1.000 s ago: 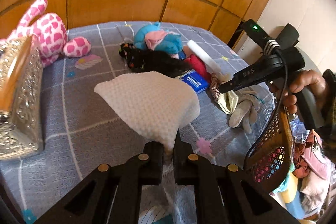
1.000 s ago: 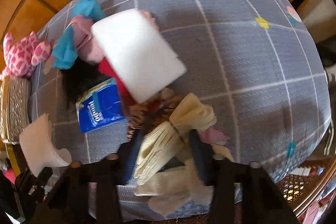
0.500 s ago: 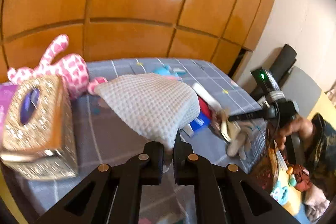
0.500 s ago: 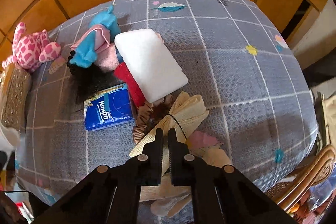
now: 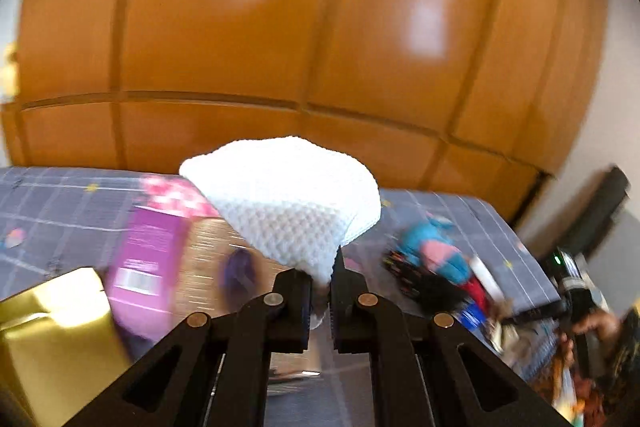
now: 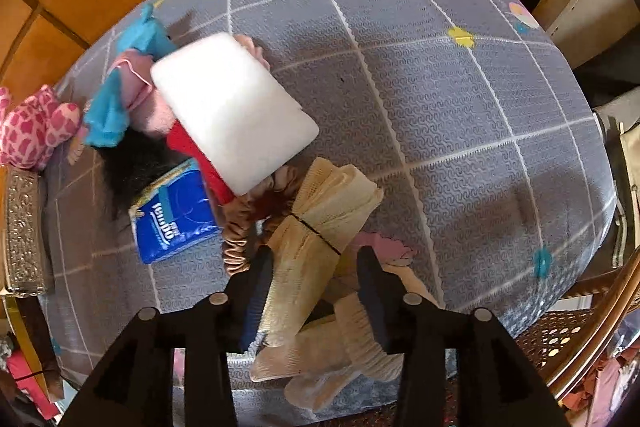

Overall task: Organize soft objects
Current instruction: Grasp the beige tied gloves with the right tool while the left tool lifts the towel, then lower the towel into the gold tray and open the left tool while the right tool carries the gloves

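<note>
The left gripper (image 5: 321, 285) is clenched on the bottom corner of a white waffle-weave cloth (image 5: 286, 203), which fans up and out above the jaws in mid-frame, clear of the grey checked tablecloth (image 5: 60, 211). Below it, blurred, lie a purple box (image 5: 146, 263) and the lid of a tissue box (image 5: 208, 267), with a gold bag (image 5: 52, 343) crowding the lower left corner. To the right a heap with a blue-and-pink soft toy (image 5: 434, 251) runs toward the table's right edge.

The right gripper (image 6: 314, 275) points straight down, its jaws opening with a rolled cream cloth (image 6: 316, 247) between them; the pads stand apart from its sides. Cream socks (image 6: 340, 351) lie just below, at the table's near edge. Upward and left, a white foam pad (image 6: 234, 111) rests tilted on the pile, over a red item (image 6: 192, 151) and beside a blue tissue pack (image 6: 172, 215). A pink spotted plush (image 6: 34, 127) sits at the far left edge. The whole upper right of the tablecloth is open surface, out to its rounded rim.
</note>
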Action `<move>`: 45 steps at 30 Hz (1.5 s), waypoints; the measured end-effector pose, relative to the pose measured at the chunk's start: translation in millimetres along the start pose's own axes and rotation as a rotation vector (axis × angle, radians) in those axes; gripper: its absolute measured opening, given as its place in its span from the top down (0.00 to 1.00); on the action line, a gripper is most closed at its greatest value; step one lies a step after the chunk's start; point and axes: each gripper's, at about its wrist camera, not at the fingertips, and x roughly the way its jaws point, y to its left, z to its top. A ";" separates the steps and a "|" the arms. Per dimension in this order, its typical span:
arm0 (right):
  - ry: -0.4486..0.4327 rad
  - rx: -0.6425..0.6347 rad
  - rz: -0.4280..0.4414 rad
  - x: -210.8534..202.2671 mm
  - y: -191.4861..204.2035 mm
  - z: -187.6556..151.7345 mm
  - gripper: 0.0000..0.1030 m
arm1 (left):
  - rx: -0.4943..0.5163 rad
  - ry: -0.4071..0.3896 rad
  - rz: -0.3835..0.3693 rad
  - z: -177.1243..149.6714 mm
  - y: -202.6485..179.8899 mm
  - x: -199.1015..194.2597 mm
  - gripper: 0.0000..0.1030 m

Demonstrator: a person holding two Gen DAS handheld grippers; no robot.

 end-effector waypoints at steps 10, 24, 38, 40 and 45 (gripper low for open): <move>0.093 0.004 -0.001 24.1 8.2 20.9 0.54 | -0.248 -0.073 0.295 -25.7 136.4 -72.9 0.93; 0.000 -0.156 -0.073 17.9 40.6 13.4 0.87 | -0.442 0.076 0.516 -123.4 216.1 -97.1 0.58; -0.305 -0.214 -0.006 -66.6 58.6 -24.4 0.87 | -0.369 0.119 0.482 -126.4 177.6 -88.9 0.37; -0.336 -0.238 0.033 -66.6 71.4 -24.7 0.87 | -0.355 0.124 0.482 -127.7 171.6 -91.4 0.37; -0.431 -0.372 0.078 -81.9 123.2 -39.1 0.87 | -0.354 0.141 0.488 -133.2 166.2 -99.6 0.36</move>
